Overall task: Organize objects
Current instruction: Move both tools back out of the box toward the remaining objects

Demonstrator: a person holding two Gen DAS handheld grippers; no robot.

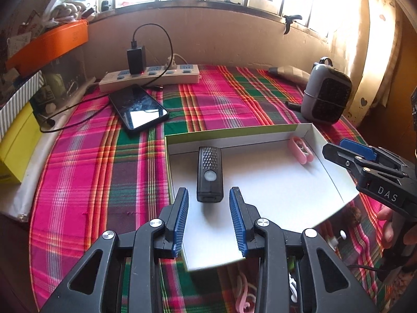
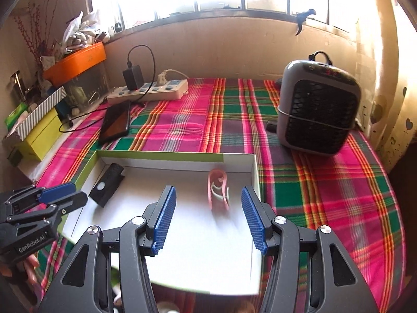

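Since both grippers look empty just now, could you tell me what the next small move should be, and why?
Probably draw the left gripper back out of the white box: it is open, the black light lies free inside, as does the pink clip, so it could fetch another item.

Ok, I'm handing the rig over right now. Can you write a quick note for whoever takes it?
Left gripper: open, empty, poised over the near part of the white box, lined up with the black device.
Right gripper: open, empty, over the same box, facing the pink clip.
Done: black device lies flat in the box's left half; pink clip lies near its right wall.
Left: small pink and white items show on the plaid cloth below the left gripper, blurred; they probably go in next. Phone, power strip and grey heater sit outside the box, untouched.
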